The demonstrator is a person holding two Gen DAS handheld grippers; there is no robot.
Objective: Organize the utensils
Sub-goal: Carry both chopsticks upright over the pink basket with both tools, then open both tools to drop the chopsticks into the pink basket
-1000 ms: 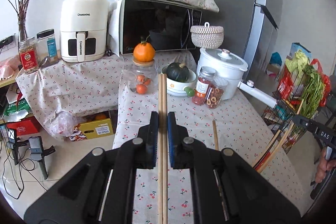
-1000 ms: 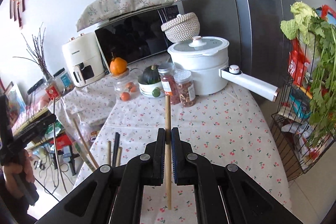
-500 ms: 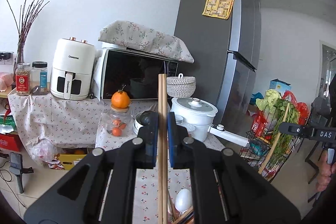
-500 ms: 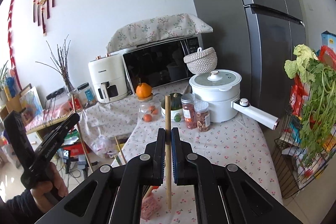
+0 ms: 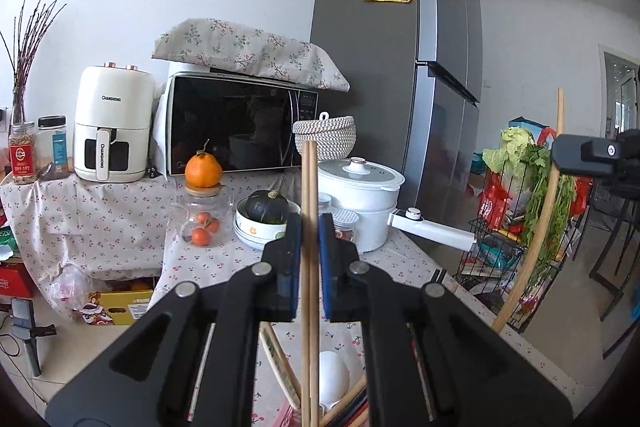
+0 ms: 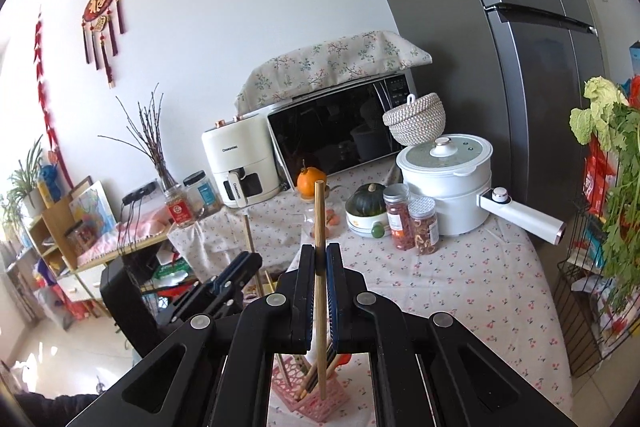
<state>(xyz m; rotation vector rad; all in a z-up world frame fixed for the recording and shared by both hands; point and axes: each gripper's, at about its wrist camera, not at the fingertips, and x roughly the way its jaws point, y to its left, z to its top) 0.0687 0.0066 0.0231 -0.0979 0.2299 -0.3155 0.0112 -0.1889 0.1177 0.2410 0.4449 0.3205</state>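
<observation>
My left gripper (image 5: 309, 227) is shut on a pair of wooden chopsticks (image 5: 308, 187), held upright above the utensil holder. A white spoon (image 5: 333, 375) and other sticks show below it. My right gripper (image 6: 319, 259) is shut on a single wooden chopstick (image 6: 319, 223), upright, its lower end over the pink lattice utensil holder (image 6: 316, 401) that holds several utensils. The left gripper (image 6: 236, 273) shows at the left of the right wrist view; the right gripper (image 5: 588, 157) with its chopstick (image 5: 548, 195) shows at the right edge of the left wrist view.
The cherry-print table (image 6: 460, 287) carries a white pot with a long handle (image 6: 452, 187), two spice jars (image 6: 412, 223), a bowl with a squash (image 6: 366, 211) and a glass jar topped by an orange (image 5: 202, 203). A microwave (image 5: 240, 123), air fryer (image 5: 110, 123) and fridge stand behind. A wire vegetable rack (image 6: 600, 247) is at the right.
Both grippers have come closer together over the pink holder. The left one tilted down a little with its chopsticks; the right one now holds its chopstick above the holder.
</observation>
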